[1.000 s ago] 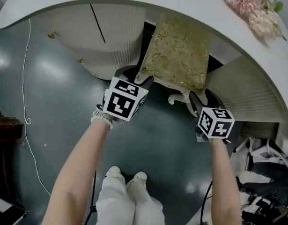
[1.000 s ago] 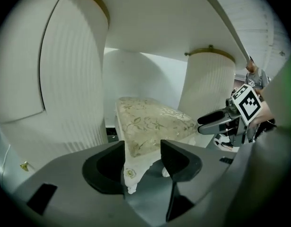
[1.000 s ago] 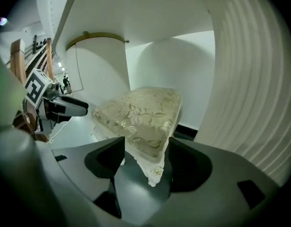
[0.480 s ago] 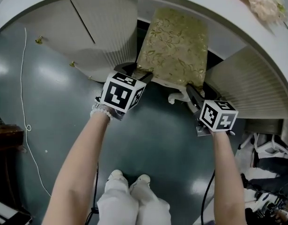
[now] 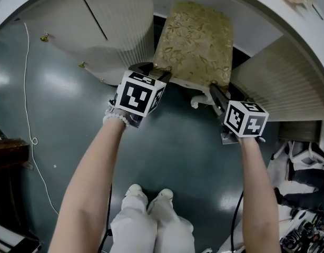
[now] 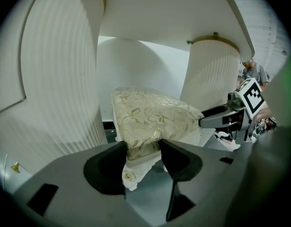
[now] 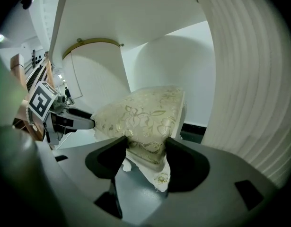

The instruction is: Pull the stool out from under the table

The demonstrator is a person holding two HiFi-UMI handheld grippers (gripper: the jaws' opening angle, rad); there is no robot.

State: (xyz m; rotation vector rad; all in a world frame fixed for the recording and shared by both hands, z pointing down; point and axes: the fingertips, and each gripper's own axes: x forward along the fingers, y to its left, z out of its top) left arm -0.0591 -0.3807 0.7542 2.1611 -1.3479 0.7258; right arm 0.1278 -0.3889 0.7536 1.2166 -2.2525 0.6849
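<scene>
Plainly, the weak point is the uneven hold on the stool [image 5: 196,41], which sits tucked under the white surface [image 5: 317,33] with only its near edge sticking out toward the jaws. The left gripper [image 6: 143,148] has its jaws pinched on the near-left corner of the cushion, soft fabric bunched between them. The right gripper [image 7: 145,145] has its jaws wide and closing, with the near-right corner between them but, as far as I can judge, not yet bitten. A pull started too soon would drag one side only, so the stool could twist and knock the ribbed support [image 5: 277,83] just outside the right jaws, or the other support [image 5: 119,30] beyond the left jaws. Both holds are on padding and thin trim rather than frame, so the fabric may slide out of the jaws. A leg could also catch on the floor [image 5: 177,157] and tip the stool.
</scene>
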